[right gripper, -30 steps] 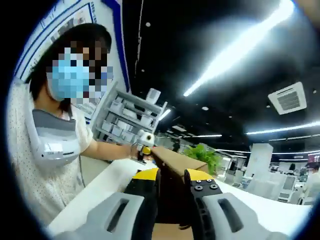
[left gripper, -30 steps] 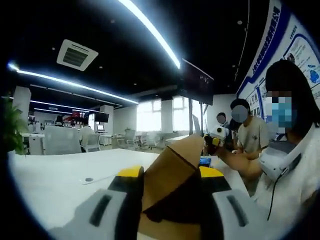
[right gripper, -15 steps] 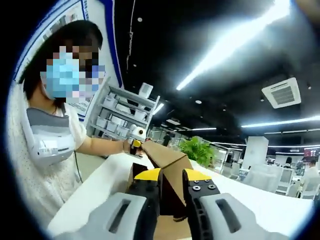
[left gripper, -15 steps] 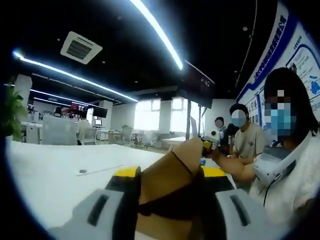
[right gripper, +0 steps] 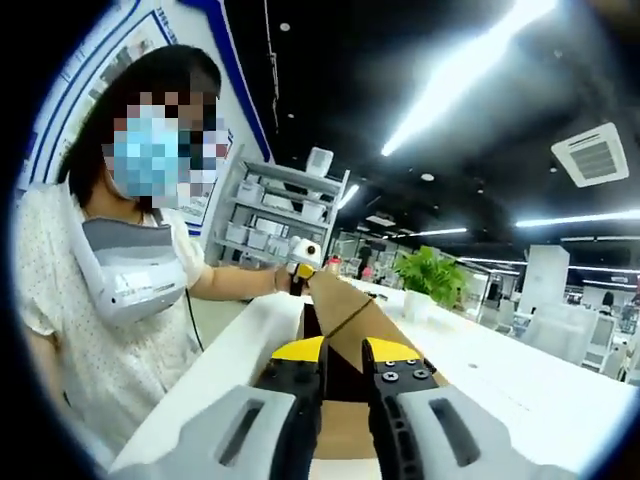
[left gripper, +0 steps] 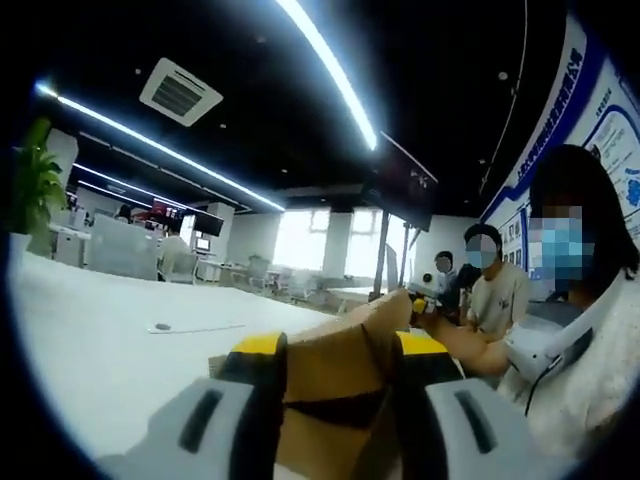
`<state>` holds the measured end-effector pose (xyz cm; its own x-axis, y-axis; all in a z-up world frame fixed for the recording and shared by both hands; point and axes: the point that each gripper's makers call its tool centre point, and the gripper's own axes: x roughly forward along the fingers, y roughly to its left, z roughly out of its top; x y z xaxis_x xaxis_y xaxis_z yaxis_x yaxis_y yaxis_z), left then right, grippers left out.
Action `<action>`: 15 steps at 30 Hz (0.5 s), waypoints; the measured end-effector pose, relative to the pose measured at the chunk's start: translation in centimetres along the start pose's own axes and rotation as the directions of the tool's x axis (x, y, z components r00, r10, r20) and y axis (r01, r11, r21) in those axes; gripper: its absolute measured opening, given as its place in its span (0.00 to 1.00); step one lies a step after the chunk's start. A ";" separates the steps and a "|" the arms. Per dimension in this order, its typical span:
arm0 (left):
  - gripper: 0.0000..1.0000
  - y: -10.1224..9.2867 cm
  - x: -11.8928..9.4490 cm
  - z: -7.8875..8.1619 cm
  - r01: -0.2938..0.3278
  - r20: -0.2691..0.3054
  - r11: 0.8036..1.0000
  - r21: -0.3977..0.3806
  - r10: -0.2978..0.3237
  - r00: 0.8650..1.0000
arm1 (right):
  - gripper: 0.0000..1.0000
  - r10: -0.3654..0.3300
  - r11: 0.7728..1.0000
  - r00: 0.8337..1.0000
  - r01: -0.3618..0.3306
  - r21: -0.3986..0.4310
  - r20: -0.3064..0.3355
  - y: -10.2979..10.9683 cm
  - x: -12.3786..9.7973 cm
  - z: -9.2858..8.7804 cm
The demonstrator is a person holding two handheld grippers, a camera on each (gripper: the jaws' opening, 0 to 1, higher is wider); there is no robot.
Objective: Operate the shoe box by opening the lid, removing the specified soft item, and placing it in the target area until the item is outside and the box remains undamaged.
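The brown cardboard shoe box lid is held raised between my two grippers, one at each end. My left gripper is shut on the lid's near end, its yellow-tipped jaws pressing both sides. At the lid's far end the right gripper shows small. In the right gripper view my right gripper is shut on the same lid, and the left gripper holds the opposite end. The box's inside and the soft item are hidden.
A white table spreads under the lid, with a small flat object lying on it. The person holding the grippers stands close beside the table. Two people sit further back. A plant and shelves stand behind.
Both views have shifted with the hands. In the left gripper view the lid's far end now lies lower and flatter. Both grips on the lid are unchanged.
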<state>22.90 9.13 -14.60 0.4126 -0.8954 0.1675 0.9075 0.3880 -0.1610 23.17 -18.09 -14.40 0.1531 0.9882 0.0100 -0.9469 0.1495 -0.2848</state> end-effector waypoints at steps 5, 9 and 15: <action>0.41 -0.3 0.1 -1.1 0.005 -0.005 1.000 -0.023 -0.006 1.000 | 0.11 0.058 0.998 0.995 -0.058 0.011 -0.076 1.2 0.3 -1.6; 0.38 -0.6 0.5 -2.0 0.015 -0.012 0.999 -0.033 -0.015 1.000 | 0.11 0.114 0.993 0.983 -0.110 0.033 -0.146 2.0 0.3 -3.2; 0.33 -0.3 0.4 -2.8 0.015 -0.014 0.999 -0.048 -0.016 1.000 | 0.11 0.145 0.989 0.956 -0.138 0.048 -0.257 2.4 0.0 -5.6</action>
<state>22.54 7.99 -17.21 0.3972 -0.9044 0.1561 0.9087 0.3636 -0.2051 22.49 -17.97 -20.40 0.0814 0.9572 -0.2779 -0.9713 0.0137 -0.2374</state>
